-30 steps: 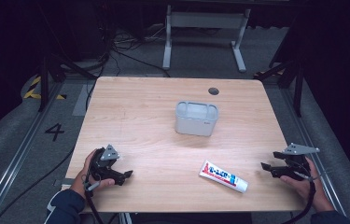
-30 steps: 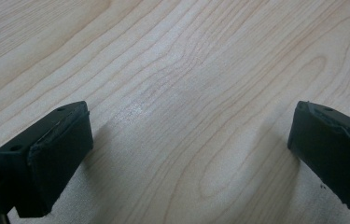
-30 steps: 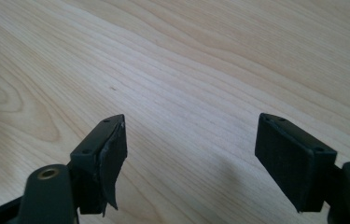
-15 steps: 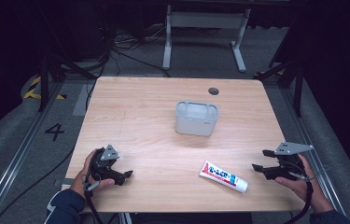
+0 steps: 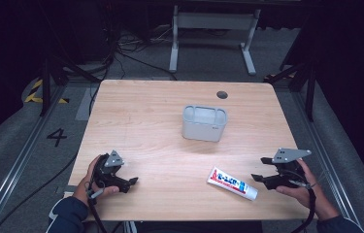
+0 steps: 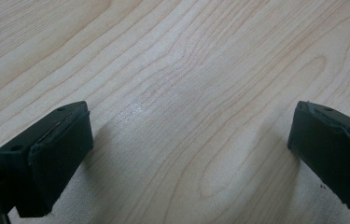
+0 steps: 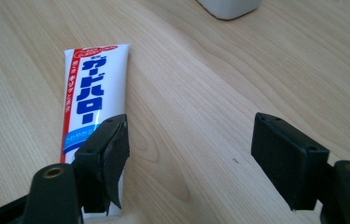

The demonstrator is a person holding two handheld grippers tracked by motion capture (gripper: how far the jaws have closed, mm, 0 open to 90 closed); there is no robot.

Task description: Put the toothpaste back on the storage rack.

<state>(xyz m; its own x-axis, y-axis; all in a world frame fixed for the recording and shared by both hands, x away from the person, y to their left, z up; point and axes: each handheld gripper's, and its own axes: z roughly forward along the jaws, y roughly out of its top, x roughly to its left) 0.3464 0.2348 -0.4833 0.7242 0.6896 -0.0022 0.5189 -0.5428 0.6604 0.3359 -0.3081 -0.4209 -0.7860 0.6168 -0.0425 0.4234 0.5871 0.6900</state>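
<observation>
A white toothpaste tube (image 5: 232, 183) with blue and red print lies flat near the table's front right. In the right gripper view the toothpaste tube (image 7: 88, 107) runs under the left jaw. My right gripper (image 5: 262, 168) is open, just right of the tube's cap end, with bare wood between its jaws (image 7: 189, 149). A grey open-topped holder (image 5: 204, 122) stands at the table's middle. My left gripper (image 5: 130, 175) rests at the front left, open over bare wood (image 6: 189, 140).
The wooden table (image 5: 140, 116) has a small dark round hole (image 5: 222, 94) at the back right. A corner of the grey holder (image 7: 228, 7) shows far off in the right gripper view. Beyond the table are metal stand legs and cables on the dark floor.
My right gripper has moved left toward the toothpaste tube, from the table's right edge to beside the cap end. The left gripper has stayed put.
</observation>
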